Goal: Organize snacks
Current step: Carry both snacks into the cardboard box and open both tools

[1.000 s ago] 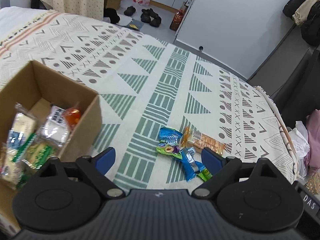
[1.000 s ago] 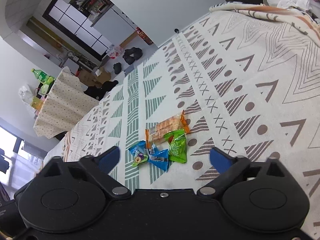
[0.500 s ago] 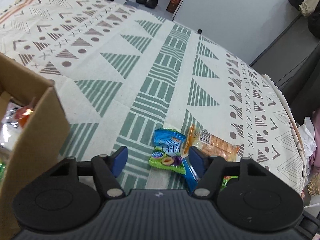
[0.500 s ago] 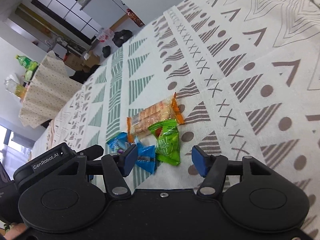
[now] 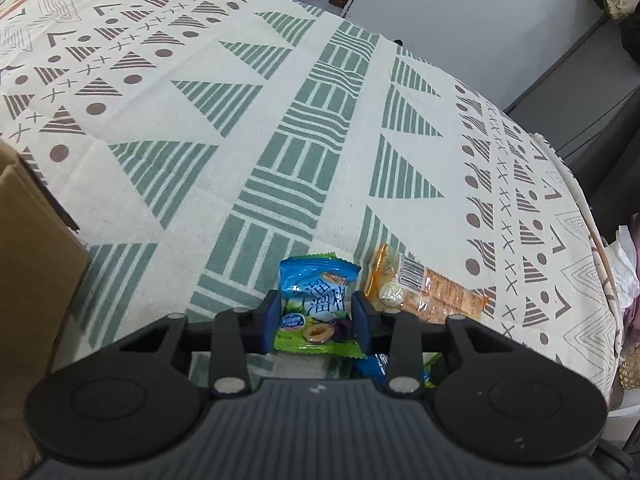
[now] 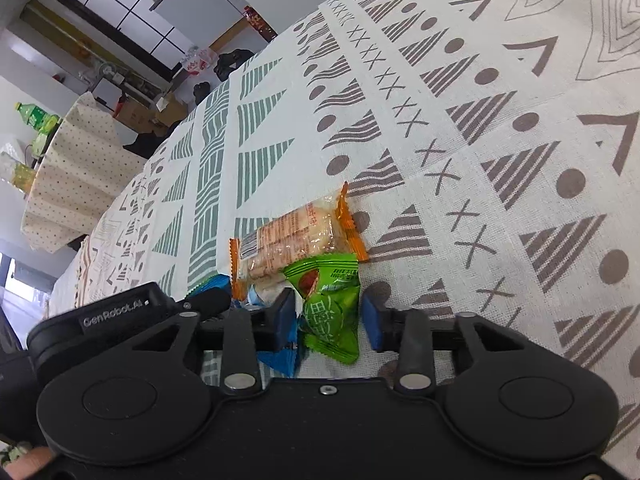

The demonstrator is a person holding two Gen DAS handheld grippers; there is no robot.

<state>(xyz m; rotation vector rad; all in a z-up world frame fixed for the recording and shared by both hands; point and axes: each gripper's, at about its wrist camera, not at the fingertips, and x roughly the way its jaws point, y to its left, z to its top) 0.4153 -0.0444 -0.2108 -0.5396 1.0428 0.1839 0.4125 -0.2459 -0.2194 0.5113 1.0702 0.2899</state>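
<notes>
Left wrist: left gripper [image 5: 315, 322] was closed on the blue-green plum packet [image 5: 316, 306], pads touching both its sides, packet lying on the patterned cloth [image 5: 280, 140] of the bench near its right edge. Orange cracker pack [image 5: 426, 288] just beside it to the right. Cardboard box [image 5: 28, 248] at the cloth's left side.

Right wrist: right gripper [image 6: 329, 318] was narrow around the green packet [image 6: 330, 304], left pad touching, right pad a small gap off. Cracker pack touched its far end; a blue packet [image 6: 280, 356] lay under the left finger
</notes>
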